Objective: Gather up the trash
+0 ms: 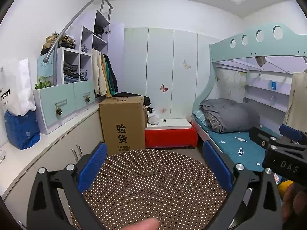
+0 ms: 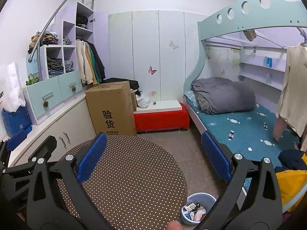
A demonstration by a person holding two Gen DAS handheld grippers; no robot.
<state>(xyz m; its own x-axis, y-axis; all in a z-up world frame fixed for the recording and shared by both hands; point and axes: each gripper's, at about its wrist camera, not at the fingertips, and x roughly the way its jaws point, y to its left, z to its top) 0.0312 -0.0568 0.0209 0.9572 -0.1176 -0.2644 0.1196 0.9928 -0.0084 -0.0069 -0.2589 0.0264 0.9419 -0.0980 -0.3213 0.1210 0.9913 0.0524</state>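
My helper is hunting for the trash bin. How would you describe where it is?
Start at the round brown polka-dot table. On the floor between it and the teal bunk bed stands a small blue-grey plastic bin, the only open container holding crumpled wrappers.

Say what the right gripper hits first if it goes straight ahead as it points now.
Probably the far edge of the polka-dot round table below the open right gripper; clearing that, the red bench. Depth is unclear.

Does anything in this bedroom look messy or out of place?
Mostly lived-in clutter. A white bag slumps on the white bench top beside the cardboard box, clothes sit in a loose heap on the shelf unit, and the bin by the dotted round table holds trash. Nothing spilled or broken.
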